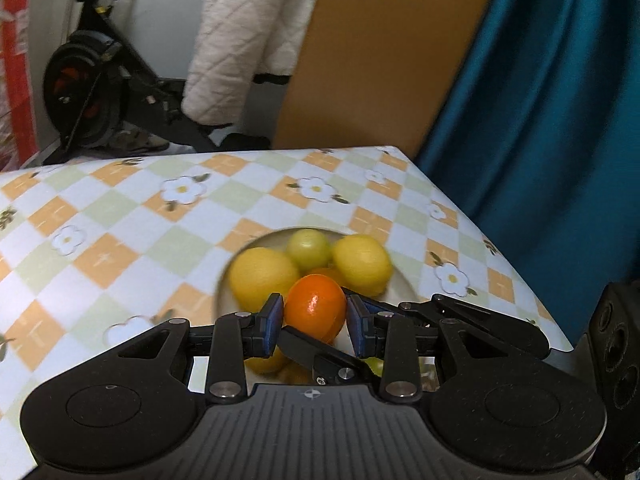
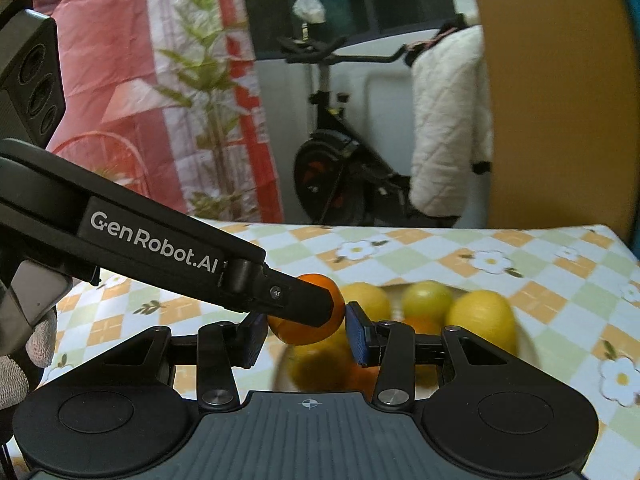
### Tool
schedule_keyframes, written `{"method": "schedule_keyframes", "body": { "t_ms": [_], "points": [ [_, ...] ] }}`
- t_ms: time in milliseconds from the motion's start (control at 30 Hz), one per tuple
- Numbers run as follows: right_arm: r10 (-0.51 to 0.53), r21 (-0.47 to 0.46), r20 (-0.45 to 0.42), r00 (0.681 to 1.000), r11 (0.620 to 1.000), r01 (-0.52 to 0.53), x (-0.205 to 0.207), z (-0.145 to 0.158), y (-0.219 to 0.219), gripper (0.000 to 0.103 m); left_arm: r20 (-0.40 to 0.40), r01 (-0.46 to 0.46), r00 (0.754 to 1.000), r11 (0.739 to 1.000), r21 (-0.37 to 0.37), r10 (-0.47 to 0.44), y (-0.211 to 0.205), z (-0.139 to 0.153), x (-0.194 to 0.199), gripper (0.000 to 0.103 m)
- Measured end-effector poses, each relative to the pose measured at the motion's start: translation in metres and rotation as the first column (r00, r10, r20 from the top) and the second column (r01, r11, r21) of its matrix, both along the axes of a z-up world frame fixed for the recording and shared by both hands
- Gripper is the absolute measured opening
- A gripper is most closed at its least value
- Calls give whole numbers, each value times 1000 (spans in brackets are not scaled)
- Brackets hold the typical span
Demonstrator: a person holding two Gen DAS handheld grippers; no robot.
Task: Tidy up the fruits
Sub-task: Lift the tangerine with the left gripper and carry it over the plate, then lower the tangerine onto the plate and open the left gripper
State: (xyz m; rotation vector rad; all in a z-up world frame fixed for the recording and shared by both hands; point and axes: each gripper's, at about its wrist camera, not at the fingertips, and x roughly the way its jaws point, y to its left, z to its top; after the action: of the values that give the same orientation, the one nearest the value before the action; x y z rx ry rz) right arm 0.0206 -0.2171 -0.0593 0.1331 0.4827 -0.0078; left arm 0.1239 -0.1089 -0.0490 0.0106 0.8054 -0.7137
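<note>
An orange tangerine (image 1: 316, 306) hangs above a white plate (image 1: 400, 284) of fruit. Both grippers meet on it. My left gripper (image 1: 315, 318) has its blue pads against the tangerine's two sides. In the right wrist view the same tangerine (image 2: 306, 326) sits between my right gripper's (image 2: 305, 326) pads, and the left gripper's finger (image 2: 296, 300) crosses over it from the left. The plate holds two yellow lemons (image 1: 262, 276) (image 1: 362, 264), a green fruit (image 1: 309, 249) and more orange fruit partly hidden underneath.
The table (image 1: 120, 232) has a checked flower-print cloth; its right edge runs close to the plate. Beyond it stand an exercise bike (image 1: 92, 92), a white quilted coat (image 1: 244, 40), a brown board (image 1: 384, 56) and a blue curtain (image 1: 540, 100).
</note>
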Motion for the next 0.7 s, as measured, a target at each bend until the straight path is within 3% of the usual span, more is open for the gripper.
{"method": "schedule_keyframes", "body": {
  "t_ms": [400, 700],
  "points": [
    [-120, 61, -21, 993, 991, 121, -24, -15, -65, 39, -22, 84, 996, 995, 59, -83, -70, -14, -2, 37],
    [-141, 80, -57, 988, 986, 145, -24, -32, -81, 39, -54, 84, 995, 991, 102, -78, -84, -26, 3, 37]
  ]
}}
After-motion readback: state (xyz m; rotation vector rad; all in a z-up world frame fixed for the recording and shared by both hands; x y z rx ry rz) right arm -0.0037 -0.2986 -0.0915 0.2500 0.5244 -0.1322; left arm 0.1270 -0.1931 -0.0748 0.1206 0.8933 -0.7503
